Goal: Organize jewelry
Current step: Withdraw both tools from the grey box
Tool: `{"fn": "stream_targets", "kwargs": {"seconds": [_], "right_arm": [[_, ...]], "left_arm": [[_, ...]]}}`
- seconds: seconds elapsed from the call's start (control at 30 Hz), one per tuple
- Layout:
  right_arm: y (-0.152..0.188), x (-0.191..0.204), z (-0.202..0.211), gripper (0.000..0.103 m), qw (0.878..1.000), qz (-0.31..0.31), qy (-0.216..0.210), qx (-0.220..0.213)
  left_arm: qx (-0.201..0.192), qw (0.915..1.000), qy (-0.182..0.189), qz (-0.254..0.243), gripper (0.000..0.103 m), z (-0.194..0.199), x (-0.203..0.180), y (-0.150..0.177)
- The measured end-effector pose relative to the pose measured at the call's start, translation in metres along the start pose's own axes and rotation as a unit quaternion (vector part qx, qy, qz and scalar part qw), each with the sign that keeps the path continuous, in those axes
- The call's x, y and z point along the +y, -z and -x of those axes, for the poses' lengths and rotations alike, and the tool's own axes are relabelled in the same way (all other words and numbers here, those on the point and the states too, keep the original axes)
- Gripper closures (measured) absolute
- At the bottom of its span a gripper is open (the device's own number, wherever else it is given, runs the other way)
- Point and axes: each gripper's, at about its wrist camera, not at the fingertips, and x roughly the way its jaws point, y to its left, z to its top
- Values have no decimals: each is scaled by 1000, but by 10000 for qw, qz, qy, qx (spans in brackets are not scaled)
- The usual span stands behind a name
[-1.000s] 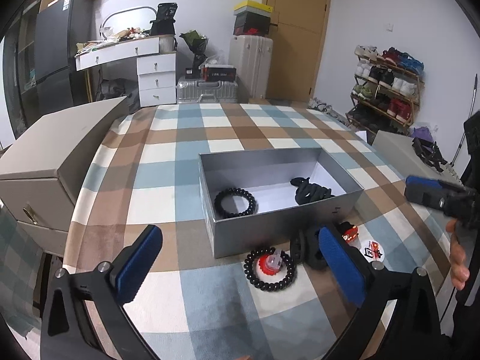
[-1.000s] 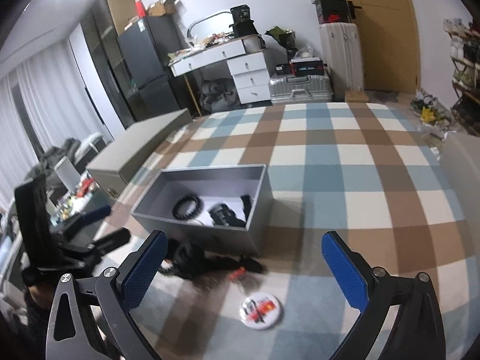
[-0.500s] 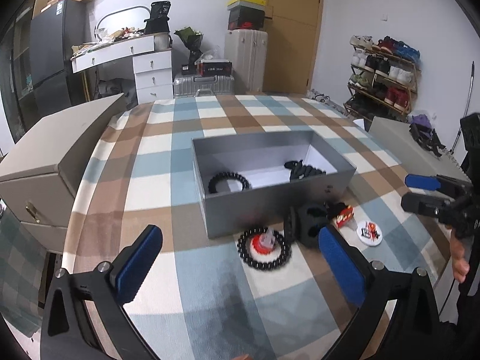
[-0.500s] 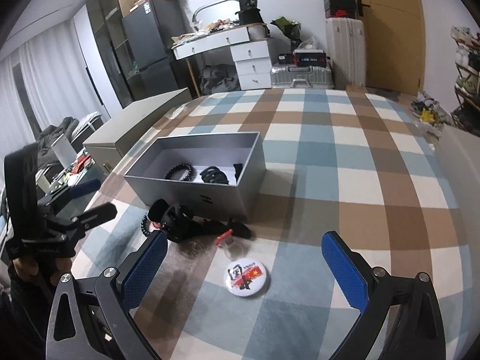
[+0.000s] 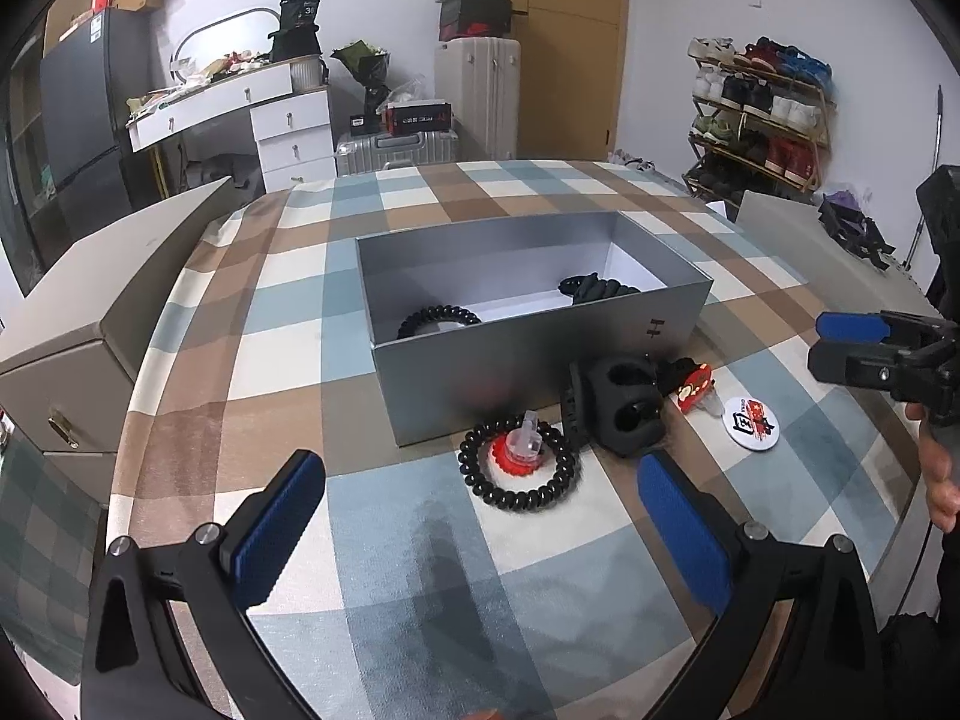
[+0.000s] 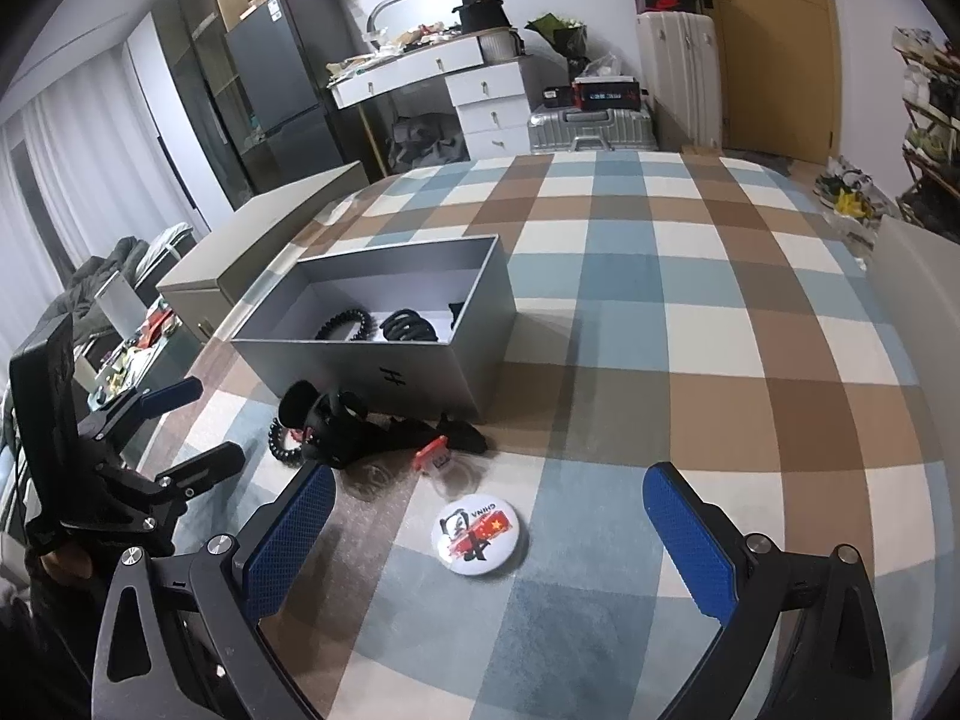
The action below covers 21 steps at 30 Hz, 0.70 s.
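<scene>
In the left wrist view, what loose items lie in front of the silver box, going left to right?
Black bead bracelet ringed around a red-based clear piece → black hair claw → small red clip → round white badge.

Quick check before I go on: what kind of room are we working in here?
Most likely a lived-in bedroom or spare room at home. A shoe rack stands by the wall, suitcases sit beside the wooden door, and a cluttered white desk has a dark fridge next to it.

Two bracelets (image 5: 441, 320) inside box (image 5: 540, 372); beaded bracelet (image 5: 519, 471), clip (image 5: 624, 411), badge (image 5: 749, 423) before it
</scene>
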Motion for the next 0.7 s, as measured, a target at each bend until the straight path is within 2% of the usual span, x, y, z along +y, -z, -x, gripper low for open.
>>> {"fn": "stream_targets", "kwargs": {"seconds": [0.47, 0.7], "right_arm": [[4, 1, -8, 0, 9997, 98, 79, 227], [7, 2, -10, 0, 9988, 231, 143, 397]], "left_arm": [[174, 9998, 37, 39, 2, -6, -1, 4], [135, 9999, 25, -14, 2, -7, -4, 5]]}}
